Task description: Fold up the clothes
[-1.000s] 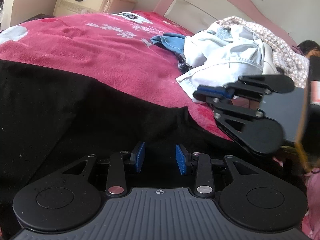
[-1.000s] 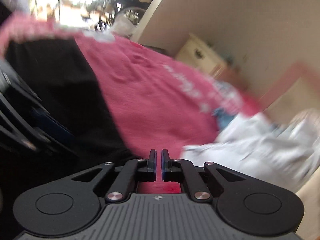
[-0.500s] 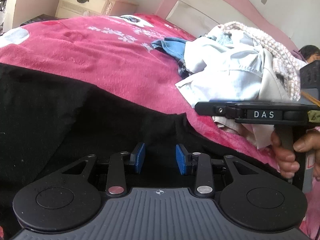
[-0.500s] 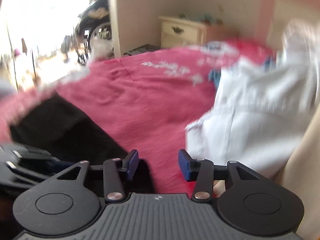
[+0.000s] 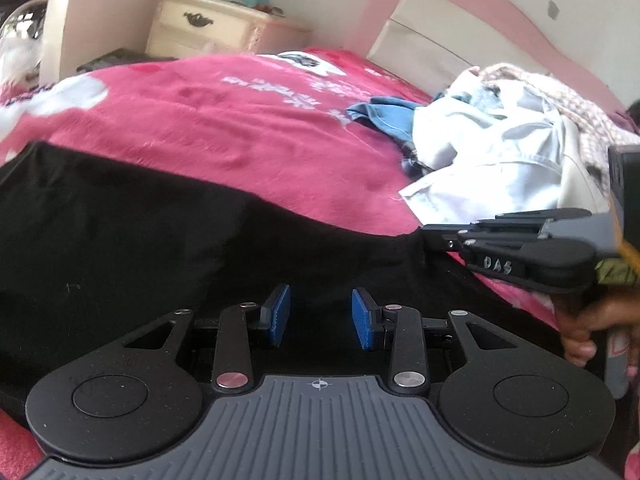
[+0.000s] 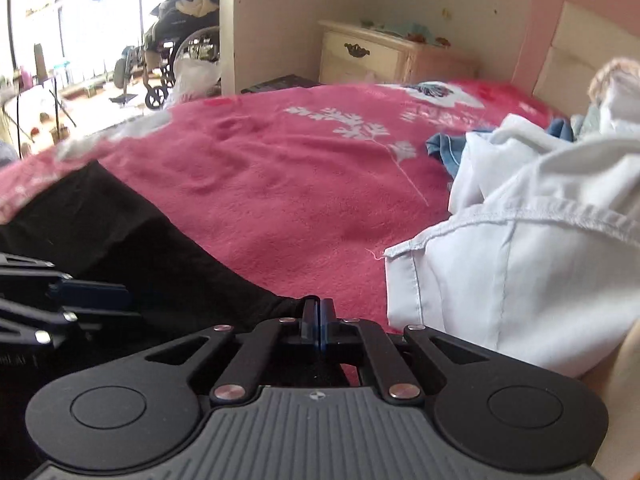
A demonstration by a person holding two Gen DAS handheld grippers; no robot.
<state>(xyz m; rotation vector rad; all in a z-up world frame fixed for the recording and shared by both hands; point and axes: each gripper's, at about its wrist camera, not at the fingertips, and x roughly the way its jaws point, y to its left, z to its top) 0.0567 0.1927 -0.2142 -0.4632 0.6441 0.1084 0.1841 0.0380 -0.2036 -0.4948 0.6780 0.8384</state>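
A plush, fuzzy pink blanket [image 5: 224, 136] printed with white sprigs is spread over the bed. Across its near part a matte black garment [image 5: 120, 248] is laid out flat; its far edge is seen as a smooth dark line against the pink. To the right a crumpled heap of clothes [image 5: 492, 160] is piled: pale, stitched cotton on top, a blue piece beneath, a knitted cream piece behind. A pink and cream headboard [image 5: 432, 36] and a cream nightstand [image 5: 208, 28] with a dark metal pull are set against the wall.

Only in the right wrist view is a doorway with a wheelchair [image 6: 176, 60] shown, overexposed and hard to read. Only in the left wrist view is a hand [image 5: 592, 332] seen on the handle of the right gripper [image 5: 430, 234], cut off by the frame edge.

The left gripper [image 5: 320, 316] is held over the black garment with its ribbed blue pads [image 5: 278, 314] partly apart; nothing is pinched between them. The jaws of the right gripper have just been closing and are brought fully together at the garment's right edge; whether cloth is caught between the pads cannot be told, since black fabric and black fingers merge.
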